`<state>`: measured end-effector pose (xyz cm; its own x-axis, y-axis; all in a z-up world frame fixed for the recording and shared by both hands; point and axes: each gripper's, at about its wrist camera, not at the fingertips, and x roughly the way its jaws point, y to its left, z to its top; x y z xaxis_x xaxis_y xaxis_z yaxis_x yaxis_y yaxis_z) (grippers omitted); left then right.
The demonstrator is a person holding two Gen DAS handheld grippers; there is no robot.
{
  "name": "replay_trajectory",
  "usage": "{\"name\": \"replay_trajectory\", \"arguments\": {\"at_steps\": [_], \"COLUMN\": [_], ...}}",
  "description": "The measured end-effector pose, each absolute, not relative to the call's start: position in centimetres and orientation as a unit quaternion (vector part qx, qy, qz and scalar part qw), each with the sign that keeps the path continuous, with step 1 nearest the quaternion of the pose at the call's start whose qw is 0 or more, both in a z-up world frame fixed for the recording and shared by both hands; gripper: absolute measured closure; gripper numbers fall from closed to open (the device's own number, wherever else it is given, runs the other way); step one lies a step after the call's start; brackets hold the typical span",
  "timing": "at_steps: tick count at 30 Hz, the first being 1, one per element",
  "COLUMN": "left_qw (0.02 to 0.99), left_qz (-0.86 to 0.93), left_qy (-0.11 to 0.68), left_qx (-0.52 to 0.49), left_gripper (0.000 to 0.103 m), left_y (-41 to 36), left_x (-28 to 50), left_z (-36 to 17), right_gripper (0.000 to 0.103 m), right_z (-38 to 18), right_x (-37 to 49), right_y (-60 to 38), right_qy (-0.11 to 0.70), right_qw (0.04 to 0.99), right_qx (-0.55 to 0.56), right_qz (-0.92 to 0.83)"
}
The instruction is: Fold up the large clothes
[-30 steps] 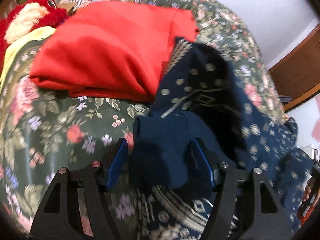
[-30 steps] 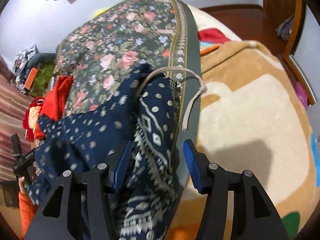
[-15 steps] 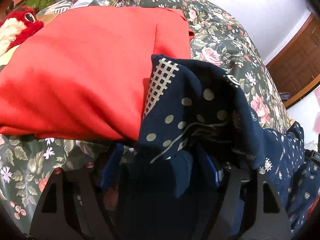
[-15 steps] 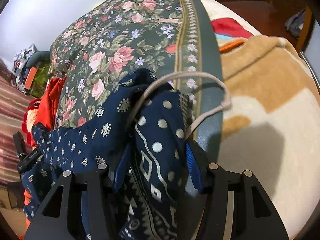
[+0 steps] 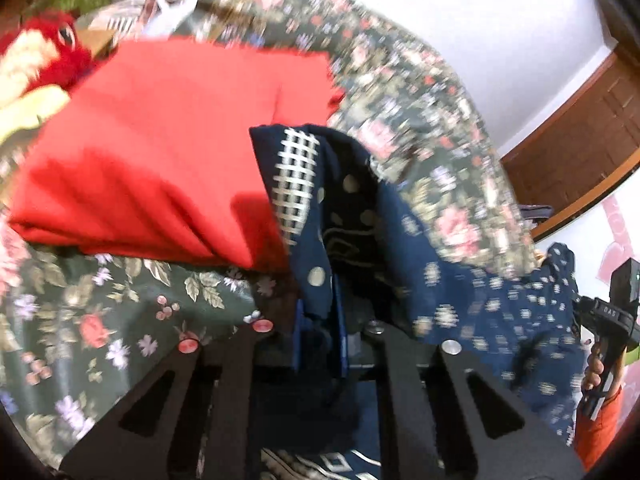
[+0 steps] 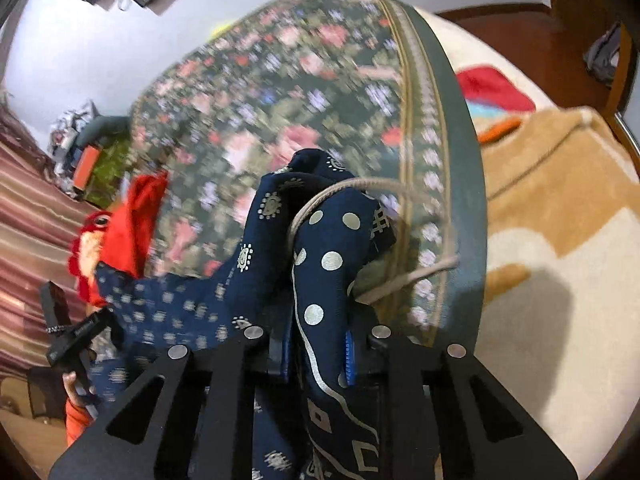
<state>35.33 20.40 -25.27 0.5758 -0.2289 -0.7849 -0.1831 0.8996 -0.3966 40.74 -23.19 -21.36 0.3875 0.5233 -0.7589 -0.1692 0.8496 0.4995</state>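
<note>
A large navy patterned garment (image 5: 460, 292) with dots and a grid print hangs between my two grippers above the floral bedspread (image 5: 120, 312). My left gripper (image 5: 318, 332) is shut on one bunched end of it. My right gripper (image 6: 318, 350) is shut on the other end (image 6: 328, 264), where a beige drawstring (image 6: 400, 280) loops out. The cloth stretches between them, lifted off the bed. The right gripper also shows at the right edge of the left wrist view (image 5: 612, 312).
A folded red garment (image 5: 160, 152) lies on the bed just behind the navy cloth. A red plush toy (image 5: 48, 44) sits at the far left. A tan and cream blanket (image 6: 560, 240) covers the bed's right side. A wooden door (image 5: 580, 152) stands beyond.
Both grippers have closed on the navy garment's ends and lifted it off the bedspread. The cloth now hangs stretched between them.
</note>
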Motion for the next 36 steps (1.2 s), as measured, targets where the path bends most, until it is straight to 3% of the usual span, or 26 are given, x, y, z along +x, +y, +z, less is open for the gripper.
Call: {"name": "replay_trajectory", "arguments": {"at_steps": [8,16,25,36], "left_qw": [0.904,0.923,0.915,0.88], "left_qz": [-0.02,0.019,0.078,0.137], "left_qy": [0.376,0.343,0.361,0.43], "left_qx": [-0.201,-0.173,-0.162,-0.148], "left_gripper": [0.098,0.098,0.098,0.096], "left_y": [20.2,21.2,23.5,26.2], "left_x": [33.0,34.5,41.6,48.6], "left_z": [-16.3,-12.6,-15.4,-24.0], "right_gripper": [0.088,0.088,0.088,0.088], "right_z": [-15.0,-11.6,-14.7,-22.5], "right_x": [39.8,42.3,48.8,55.0], "right_y": [-20.5,-18.4,-16.2,-16.7], "right_qy": [0.435,0.391,0.399,0.464], "right_qw": [0.857,0.88,0.888,0.866], "right_qx": [0.136,0.113,0.084,0.082], "right_qz": [0.239,0.244,0.213,0.168]}}
